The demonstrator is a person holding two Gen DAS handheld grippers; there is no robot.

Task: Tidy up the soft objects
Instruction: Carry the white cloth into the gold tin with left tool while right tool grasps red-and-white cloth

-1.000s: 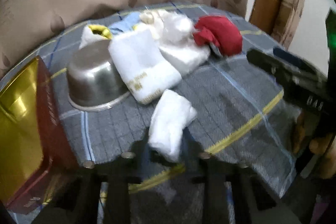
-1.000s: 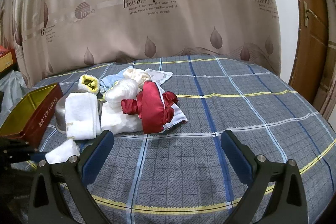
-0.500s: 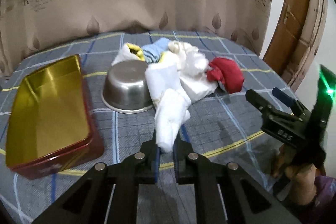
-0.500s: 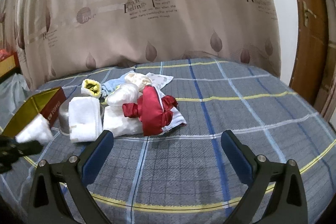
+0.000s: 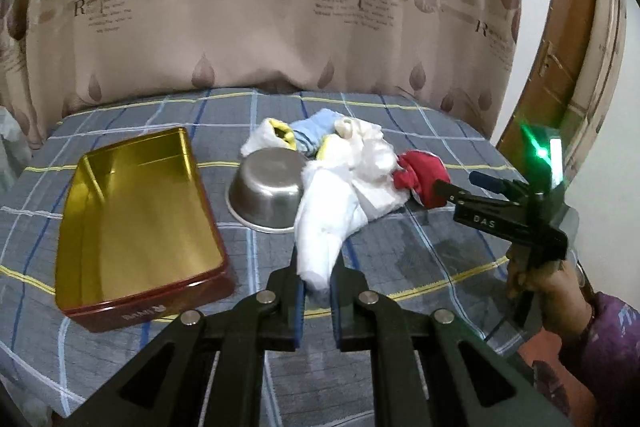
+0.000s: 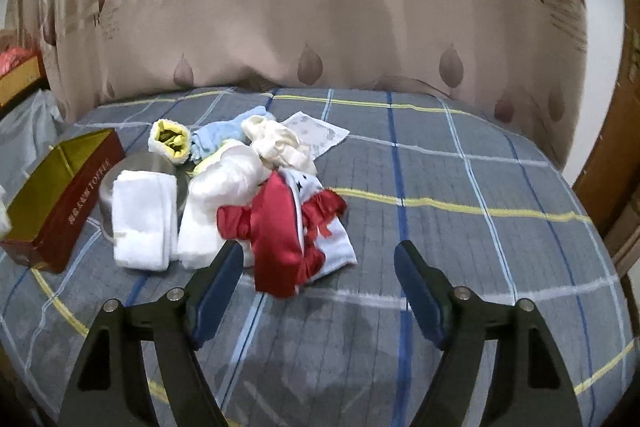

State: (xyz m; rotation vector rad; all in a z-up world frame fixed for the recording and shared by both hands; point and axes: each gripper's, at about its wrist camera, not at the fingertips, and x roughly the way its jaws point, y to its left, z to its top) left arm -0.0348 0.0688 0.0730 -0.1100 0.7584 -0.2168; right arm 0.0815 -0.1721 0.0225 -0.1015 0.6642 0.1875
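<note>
While the left gripper (image 5: 316, 279) pinches a white rolled cloth (image 5: 324, 231) above the bedspread (image 5: 400, 259) beside the gold tin (image 5: 136, 211), the right gripper (image 6: 320, 279), just narrowing yet apart, seemingly grips nothing near the red cloth (image 6: 280, 227).

In the left wrist view, the lower end of the white cloth (image 5: 320, 239) disappears between the left tongs (image 5: 316, 291), and it covers the near right rim of the steel bowl (image 5: 264, 187). The right tongs (image 5: 460, 187) hide part of the red cloth (image 5: 420, 175); the person's hand (image 5: 548, 287) and sleeve (image 5: 608, 347) are cut off at the picture's edge. In the right wrist view, the folded white towel (image 6: 144, 219) hides most of the bowl, the box (image 6: 60, 199) is clipped at the left edge, and its lettering is too blurred to read.
</note>
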